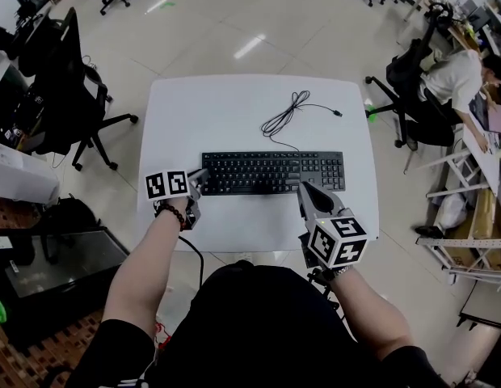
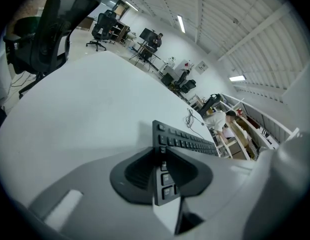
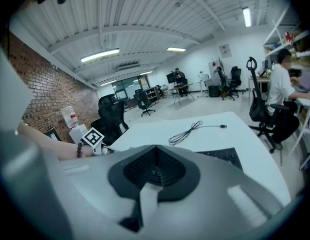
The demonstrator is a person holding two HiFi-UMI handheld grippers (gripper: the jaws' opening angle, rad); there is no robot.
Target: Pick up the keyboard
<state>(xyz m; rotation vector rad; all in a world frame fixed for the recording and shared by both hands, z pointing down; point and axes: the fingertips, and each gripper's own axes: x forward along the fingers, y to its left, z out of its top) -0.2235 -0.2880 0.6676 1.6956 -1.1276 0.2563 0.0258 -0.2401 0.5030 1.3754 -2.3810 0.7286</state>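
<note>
While we are holding a gripper in each hand at the near side of the white table (image 1: 226,111), the left gripper (image 1: 197,183) is pinching the black keyboard (image 1: 273,172) by its short left end. In the left gripper view, the two dark pads are drawn in against that end, with its edge and a column of keys wedged between them.

The right gripper (image 1: 309,194) is carrying nothing, and its jaws are meeting along a single seam. It is sitting at the keyboard's near long edge, toward the right half. We are not able to tell whether its tip is touching the keys, since the head view is too coarse there.

The keyboard is lying flat on the table with its keys up. Its long axis is running straight out from the left gripper's jaws and crossing in front of the right gripper's tip. Its cable (image 1: 287,115) is leaving the far long edge and looping away from both grippers.
</note>
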